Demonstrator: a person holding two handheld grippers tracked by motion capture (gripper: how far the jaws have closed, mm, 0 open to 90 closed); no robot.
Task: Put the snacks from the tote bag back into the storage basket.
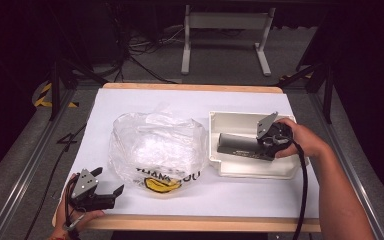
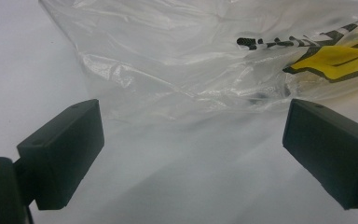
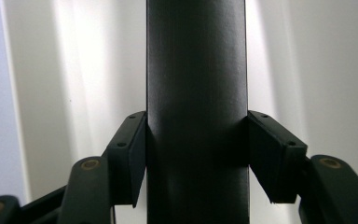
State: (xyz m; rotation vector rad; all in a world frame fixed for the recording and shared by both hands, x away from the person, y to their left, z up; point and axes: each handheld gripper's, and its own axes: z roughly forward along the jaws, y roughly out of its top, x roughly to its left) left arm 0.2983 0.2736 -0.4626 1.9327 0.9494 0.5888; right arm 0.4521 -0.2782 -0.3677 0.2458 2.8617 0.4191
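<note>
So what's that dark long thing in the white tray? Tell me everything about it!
The dark bar is a long, straight, dark grey piece with flat, smooth, slightly shiny sides; what it is made of is hard to tell. It lies lengthwise inside the cream tray, on the right part of the white table. The right claw is shut on one end of it, one black pad pressing each side. Its other end points toward the crinkly plastic bag, without touching it.

Both grippers black: left gripper [image 1: 111,182], right gripper [image 1: 274,137]. Grey three-cornered plate on each. Black cable [image 1: 303,190] trails from right. Forearms unsleeved.
</note>
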